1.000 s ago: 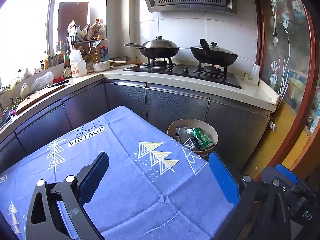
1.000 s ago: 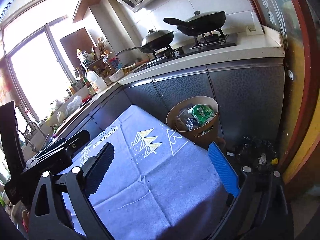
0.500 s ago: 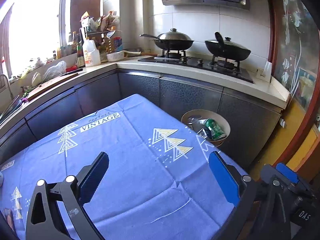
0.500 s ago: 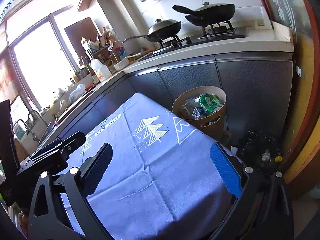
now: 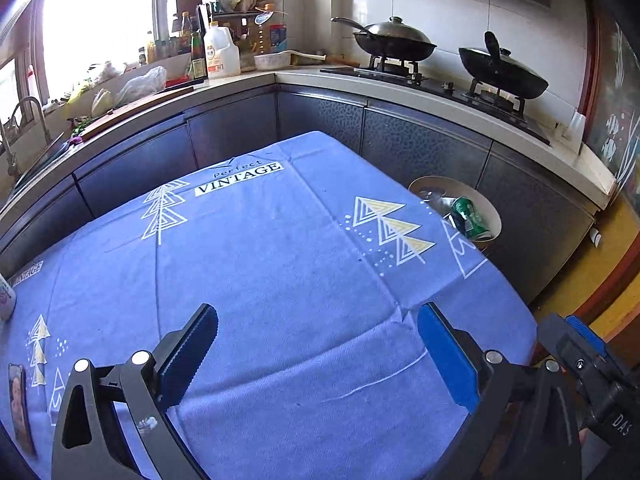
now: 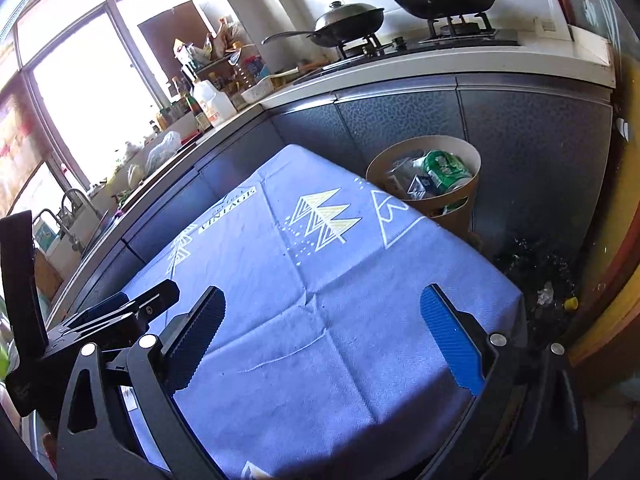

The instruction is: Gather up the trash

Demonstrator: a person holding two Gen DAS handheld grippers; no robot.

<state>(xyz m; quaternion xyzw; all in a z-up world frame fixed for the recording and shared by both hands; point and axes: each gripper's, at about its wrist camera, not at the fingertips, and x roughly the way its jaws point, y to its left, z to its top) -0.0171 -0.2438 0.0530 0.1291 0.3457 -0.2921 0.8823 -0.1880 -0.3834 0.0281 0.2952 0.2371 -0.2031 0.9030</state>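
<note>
A tan round bin (image 5: 494,216) (image 6: 468,190) stands on the floor past the table's far right corner. It holds a green can (image 5: 468,218) (image 6: 446,168) and several wrappers. My left gripper (image 5: 318,342) hangs open over the blue tablecloth (image 5: 260,260), nothing between its fingers. My right gripper (image 6: 322,330) is also open and empty above the same cloth (image 6: 320,280). The left gripper's body (image 6: 100,320) shows at the left of the right wrist view. A white container (image 5: 6,298) peeks in at the table's left edge.
A dark-fronted counter (image 5: 400,92) wraps the far side, with two lidded woks (image 5: 394,42) on a stove, bottles and a jug (image 5: 220,54). A phone-like card (image 5: 18,408) lies at the cloth's left. Dark debris (image 6: 536,276) lies on the floor beside the bin.
Both grippers have drawn back from the bin and the left view has swung left, so more of the tablecloth and the left counter shows. Both stay open and empty.
</note>
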